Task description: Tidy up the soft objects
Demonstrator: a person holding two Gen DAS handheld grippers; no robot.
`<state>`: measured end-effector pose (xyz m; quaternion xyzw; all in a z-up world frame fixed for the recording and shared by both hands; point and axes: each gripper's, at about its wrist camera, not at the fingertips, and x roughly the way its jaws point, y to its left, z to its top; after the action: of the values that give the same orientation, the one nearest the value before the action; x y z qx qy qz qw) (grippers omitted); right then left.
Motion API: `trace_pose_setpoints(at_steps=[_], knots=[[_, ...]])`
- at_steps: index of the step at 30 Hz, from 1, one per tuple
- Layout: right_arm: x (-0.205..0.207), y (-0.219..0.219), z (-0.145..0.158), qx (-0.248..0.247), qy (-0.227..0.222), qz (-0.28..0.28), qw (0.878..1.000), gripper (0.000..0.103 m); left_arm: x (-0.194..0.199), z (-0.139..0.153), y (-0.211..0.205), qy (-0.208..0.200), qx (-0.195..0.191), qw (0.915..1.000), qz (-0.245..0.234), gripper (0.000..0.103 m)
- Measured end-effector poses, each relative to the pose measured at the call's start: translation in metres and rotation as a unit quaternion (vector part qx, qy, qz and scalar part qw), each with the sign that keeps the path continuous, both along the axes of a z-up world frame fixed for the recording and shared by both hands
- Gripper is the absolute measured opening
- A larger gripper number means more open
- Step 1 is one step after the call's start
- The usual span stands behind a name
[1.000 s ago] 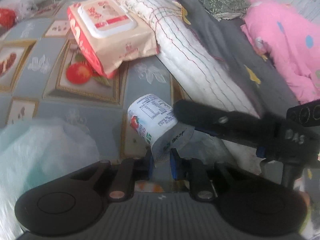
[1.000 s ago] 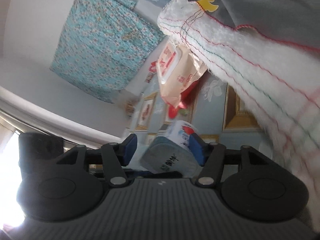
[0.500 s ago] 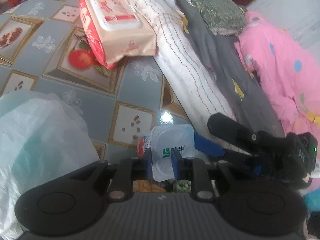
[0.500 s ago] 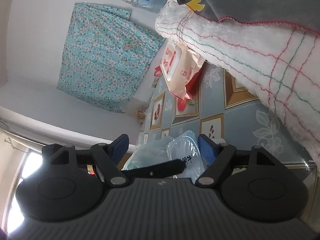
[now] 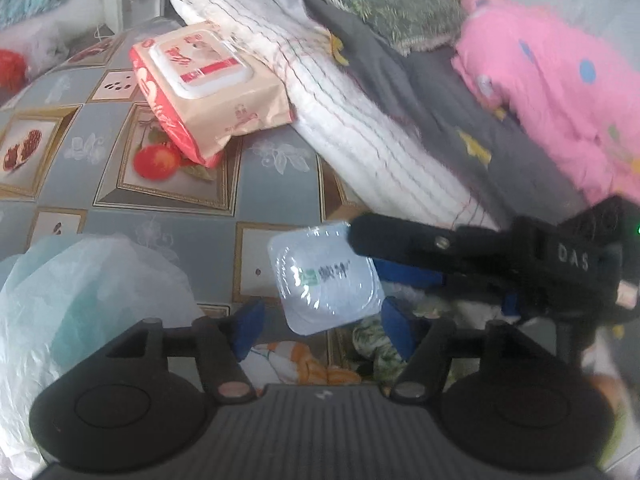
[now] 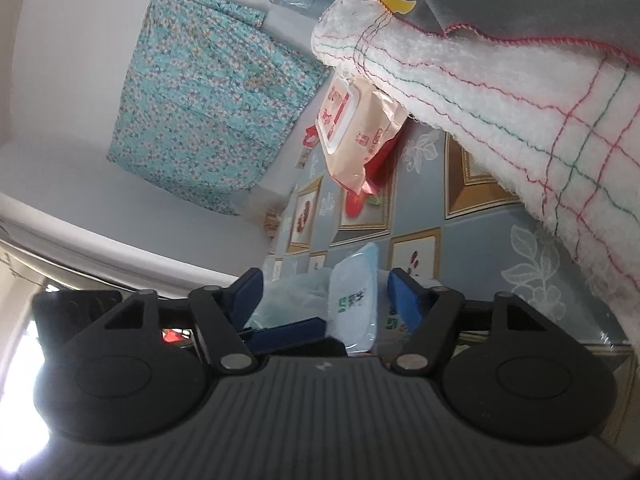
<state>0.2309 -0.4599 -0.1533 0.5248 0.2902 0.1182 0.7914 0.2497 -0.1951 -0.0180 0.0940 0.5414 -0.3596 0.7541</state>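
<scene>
White plastic, the small yogurt cup (image 5: 326, 278) hangs just ahead of your left gripper (image 5: 324, 326), foil lid facing that camera, above the patterned tablecloth (image 5: 276, 168). Your left jaws are opening; the cup shows between them but neither blue pad presses on it. Your right gripper (image 6: 326, 294) reaches in from the right of the left view, and its jaws are closing around the cup's body. From the right wrist the cup stands edge-on between the pads (image 6: 404, 292), nearer the right-hand one; whether they already bear on it you cannot tell, so treat the grip as unproven.

The cup's axis, lid to base, points roughly along your left gripper and lies across the right one, so the right hand is the one placed to carry it.

Left of the cup a crumpled plastic bag (image 5: 80, 292) bulges up, mouth not clearly seen. Beyond lie a pack of wet wipes (image 5: 208, 88), a rolled white towel (image 5: 360, 128), a grey cloth (image 5: 460, 120) and a pink blanket (image 5: 560, 92). Flowered fabric (image 5: 300, 362) sits directly beneath your left pads.
</scene>
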Motion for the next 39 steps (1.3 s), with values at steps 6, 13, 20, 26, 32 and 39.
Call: trace_pose_setpoints(at_steps=[6,13,20,26,32,39], knots=[[0.008,-0.004,-0.007,-0.013,0.016,0.01,1.0,0.052,0.008,-0.012,-0.011,0.03,0.016,0.9994,0.007,0.066],[0.015,-0.005,-0.027,0.017,0.033,0.032,0.999,0.045,0.019,-0.018,-0.012,0.048,0.01,0.9982,0.034,0.064],[0.02,-0.002,-0.03,0.014,0.025,0.044,0.999,0.033,0.017,-0.015,-0.01,0.026,0.018,0.9986,0.042,0.064],[0.019,-0.001,-0.015,-0.001,0.007,0.055,0.998,0.031,0.014,-0.011,-0.007,0.015,0.021,0.9984,0.049,0.063],[0.017,0.0,0.004,-0.01,-0.01,0.058,0.998,0.031,0.008,0.007,-0.001,-0.005,0.007,0.9985,0.054,0.063],[0.008,0.008,0.046,-0.032,-0.043,0.069,0.996,0.031,-0.006,0.044,0.017,-0.039,-0.021,0.9969,0.065,0.063]])
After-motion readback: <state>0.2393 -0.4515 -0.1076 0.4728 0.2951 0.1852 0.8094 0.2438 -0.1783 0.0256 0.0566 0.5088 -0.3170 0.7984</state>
